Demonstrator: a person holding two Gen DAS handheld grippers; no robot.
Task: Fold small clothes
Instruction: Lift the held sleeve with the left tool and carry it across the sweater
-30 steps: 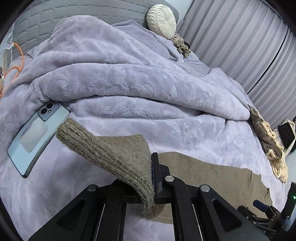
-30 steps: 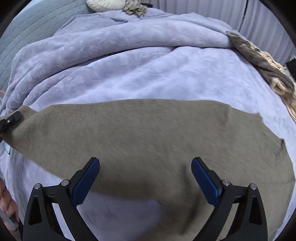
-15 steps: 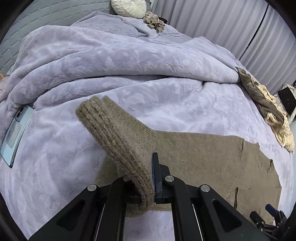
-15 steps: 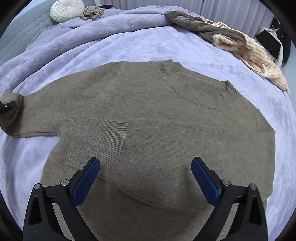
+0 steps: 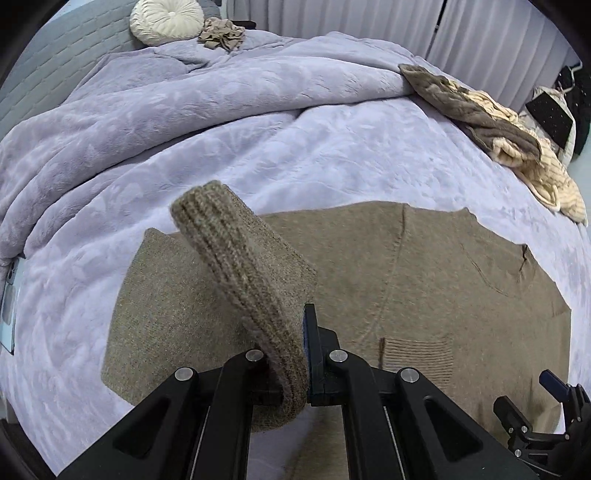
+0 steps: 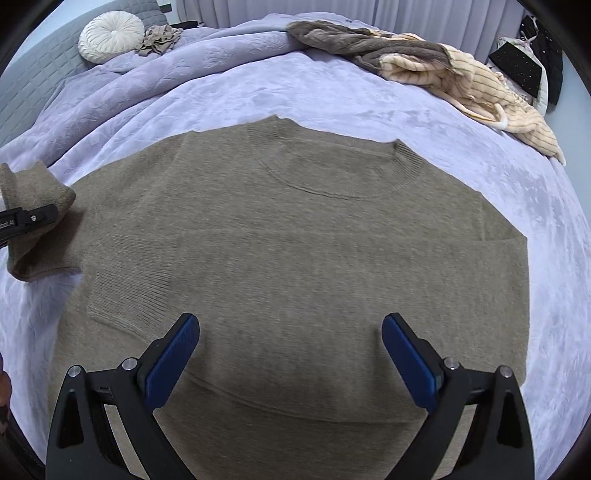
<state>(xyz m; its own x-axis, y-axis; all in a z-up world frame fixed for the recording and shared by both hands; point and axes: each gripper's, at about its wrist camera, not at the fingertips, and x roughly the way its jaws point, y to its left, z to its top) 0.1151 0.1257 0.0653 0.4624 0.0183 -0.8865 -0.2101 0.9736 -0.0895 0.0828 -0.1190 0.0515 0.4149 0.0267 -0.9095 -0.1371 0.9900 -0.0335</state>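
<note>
Gripping the ribbed cuff (image 5: 236,273) of one sleeve, my left gripper (image 5: 304,354) has its jaws pinched tight on the knit, and the cuff stands up out of the fingers while the rest of that sleeve hangs back toward the sweater (image 6: 295,258). My right gripper (image 6: 290,354) hovers over the lower middle of the garment with its blue pads (image 6: 171,354) spread wide and nothing between them.

Outward from there, the brown sweater lies flat on the lavender bedspread (image 6: 517,192), neckline pointing away from me. In the right wrist view the far sleeve already lies folded across the chest, its ribbed cuff (image 6: 129,291) resting near the left side of the body. The sleeve I am holding is lifted at the sweater's left edge, not yet laid down.

By my judgement the fold is early to midway: one sleeve is in, the second is in hand, and the body itself is unfolded. What I reckon is left is to carry this cuff across the chest, let it go flat, then fold the hem up toward the collar.

Farther off, a heap of other clothes (image 6: 424,62) lies by the bed's far right edge, a round cream cushion (image 6: 110,35) sits by the headboard, and a phone (image 5: 9,314) rests at the left margin.
</note>
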